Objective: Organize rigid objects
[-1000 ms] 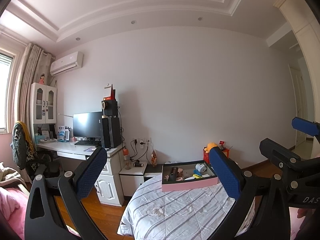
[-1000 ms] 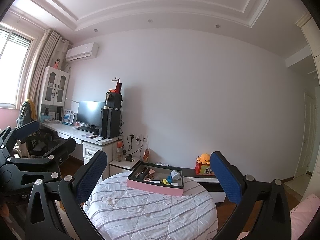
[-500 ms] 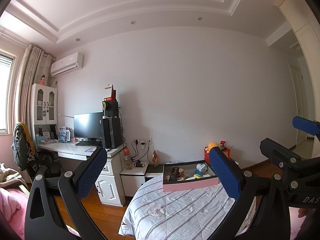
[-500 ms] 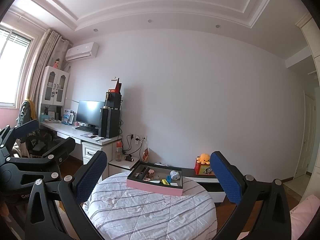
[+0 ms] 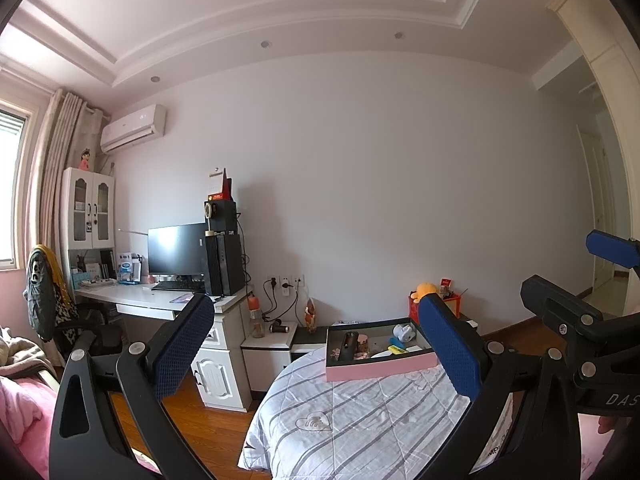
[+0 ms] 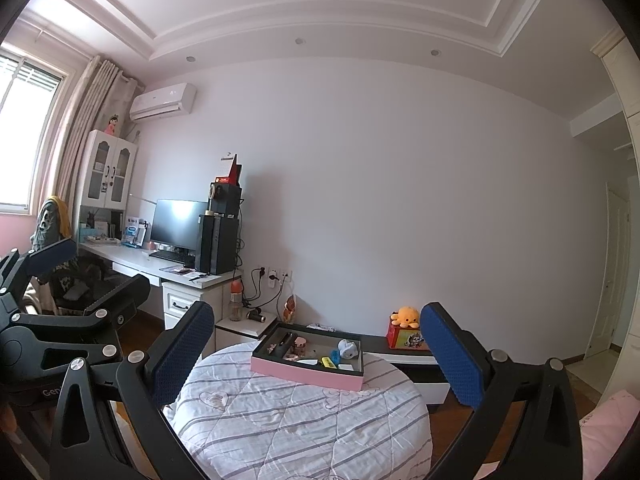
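Two empty, wide-open tools

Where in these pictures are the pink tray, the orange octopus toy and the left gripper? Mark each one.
pink tray [image 6: 308, 376]: right wrist view, on its pink front wall.
orange octopus toy [image 6: 406, 316]: right wrist view, on its round body.
left gripper [image 5: 316, 356]: left wrist view, midway between its open blue fingertips.

— How does the left tool stand?
— Jaws spread wide, nothing between the blue pads, held level and raised.
— And the right tool?
— Same pose — wide apart, empty; it shows at three o'clock in the left wrist view.
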A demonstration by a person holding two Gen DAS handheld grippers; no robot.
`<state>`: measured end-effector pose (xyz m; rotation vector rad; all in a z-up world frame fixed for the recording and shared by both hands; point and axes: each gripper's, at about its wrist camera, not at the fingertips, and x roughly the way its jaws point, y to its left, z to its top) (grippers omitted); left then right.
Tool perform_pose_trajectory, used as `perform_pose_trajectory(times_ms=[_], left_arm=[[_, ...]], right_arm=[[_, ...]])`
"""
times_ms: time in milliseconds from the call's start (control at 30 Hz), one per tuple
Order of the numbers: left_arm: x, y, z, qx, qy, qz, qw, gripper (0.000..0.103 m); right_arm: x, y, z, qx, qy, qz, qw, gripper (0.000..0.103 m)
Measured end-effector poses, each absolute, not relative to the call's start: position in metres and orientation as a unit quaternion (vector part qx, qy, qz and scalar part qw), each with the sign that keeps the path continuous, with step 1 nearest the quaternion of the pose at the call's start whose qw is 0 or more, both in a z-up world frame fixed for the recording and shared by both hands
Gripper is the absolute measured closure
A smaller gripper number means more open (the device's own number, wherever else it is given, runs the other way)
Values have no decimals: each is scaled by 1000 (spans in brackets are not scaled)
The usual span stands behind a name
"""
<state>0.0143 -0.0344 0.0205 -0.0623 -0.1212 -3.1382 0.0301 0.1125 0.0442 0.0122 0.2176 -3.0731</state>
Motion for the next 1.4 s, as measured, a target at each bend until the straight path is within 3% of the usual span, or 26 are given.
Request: perform_pose_trajectory(times_ms=[1400], left_arm=[[32, -54, 19, -34, -45, -998, -6, 0]], right_arm=[[28, 111, 40, 10, 70, -997, 29, 0]])
